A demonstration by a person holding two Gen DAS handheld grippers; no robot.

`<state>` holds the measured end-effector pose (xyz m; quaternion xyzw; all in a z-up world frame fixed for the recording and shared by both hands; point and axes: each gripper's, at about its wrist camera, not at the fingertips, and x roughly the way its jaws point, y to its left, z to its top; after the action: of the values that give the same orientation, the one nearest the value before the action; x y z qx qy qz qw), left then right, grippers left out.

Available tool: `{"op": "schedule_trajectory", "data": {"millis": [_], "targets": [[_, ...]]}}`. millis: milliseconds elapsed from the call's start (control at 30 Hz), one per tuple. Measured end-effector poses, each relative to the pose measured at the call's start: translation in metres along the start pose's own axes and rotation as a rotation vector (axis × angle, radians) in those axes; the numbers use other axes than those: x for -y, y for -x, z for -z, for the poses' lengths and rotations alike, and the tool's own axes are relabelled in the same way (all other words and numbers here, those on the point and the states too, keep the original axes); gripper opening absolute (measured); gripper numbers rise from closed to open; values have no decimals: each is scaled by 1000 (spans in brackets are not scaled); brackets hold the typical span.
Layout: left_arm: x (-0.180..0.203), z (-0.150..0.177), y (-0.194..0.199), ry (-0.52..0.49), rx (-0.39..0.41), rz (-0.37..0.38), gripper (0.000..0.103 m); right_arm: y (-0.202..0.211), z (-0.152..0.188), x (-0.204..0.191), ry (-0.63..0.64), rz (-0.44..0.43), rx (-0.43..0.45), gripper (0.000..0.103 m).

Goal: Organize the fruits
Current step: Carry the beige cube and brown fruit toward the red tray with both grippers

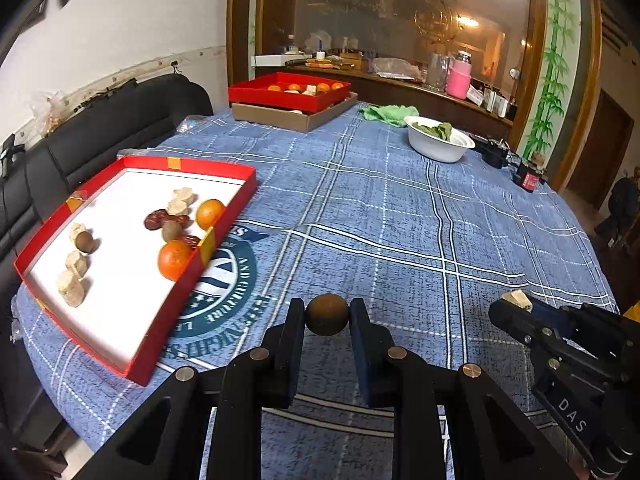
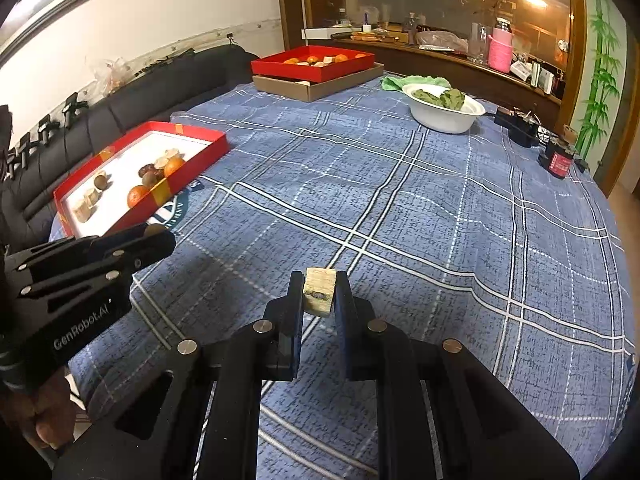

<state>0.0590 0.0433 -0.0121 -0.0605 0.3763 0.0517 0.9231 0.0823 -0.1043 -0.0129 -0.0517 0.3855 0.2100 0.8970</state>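
Observation:
My left gripper (image 1: 327, 314) is shut on a small round brown fruit (image 1: 327, 315), held above the blue plaid tablecloth. To its left lies a red tray (image 1: 168, 312) with a white floor, holding two oranges (image 1: 174, 260), red dates, brown round fruits and several pale chunks. My right gripper (image 2: 320, 292) is shut on a pale beige chunk (image 2: 319, 290), also above the cloth. In the left wrist view the right gripper (image 1: 516, 300) shows at the lower right with the chunk in its tip. In the right wrist view the left gripper (image 2: 156, 236) reaches in from the left, next to the red tray (image 2: 176, 184).
At the far edge a second red tray (image 1: 288, 98) with oranges rests on a brown cardboard box (image 1: 280, 118). A white bowl (image 1: 438, 146) of green leaves and a green cloth (image 1: 388, 114) sit at the far right. Black sofa backs (image 1: 100, 128) line the left side.

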Motion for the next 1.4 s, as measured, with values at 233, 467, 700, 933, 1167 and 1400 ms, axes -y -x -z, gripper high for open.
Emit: {"op": "schedule_trajectory", "data": {"millis": [233, 467, 700, 933, 1167, 1400], "targets": [[-12, 4, 13, 23, 12, -18, 22, 5, 5, -8, 10, -29, 2, 13], [-19, 8, 21, 44, 21, -33, 22, 11, 7, -14, 22, -44, 16, 13], [-33, 10, 27, 74, 37, -43, 22, 8, 8, -22, 41, -49, 1, 13], [-53, 9, 28, 116, 49, -54, 22, -1, 3, -37, 71, -53, -18, 13], [-70, 7, 27, 152, 54, -67, 22, -10, -4, -50, 103, -63, -31, 13], [-86, 3, 27, 182, 61, -98, 22, -15, -14, -66, 137, -86, -32, 14]]}}
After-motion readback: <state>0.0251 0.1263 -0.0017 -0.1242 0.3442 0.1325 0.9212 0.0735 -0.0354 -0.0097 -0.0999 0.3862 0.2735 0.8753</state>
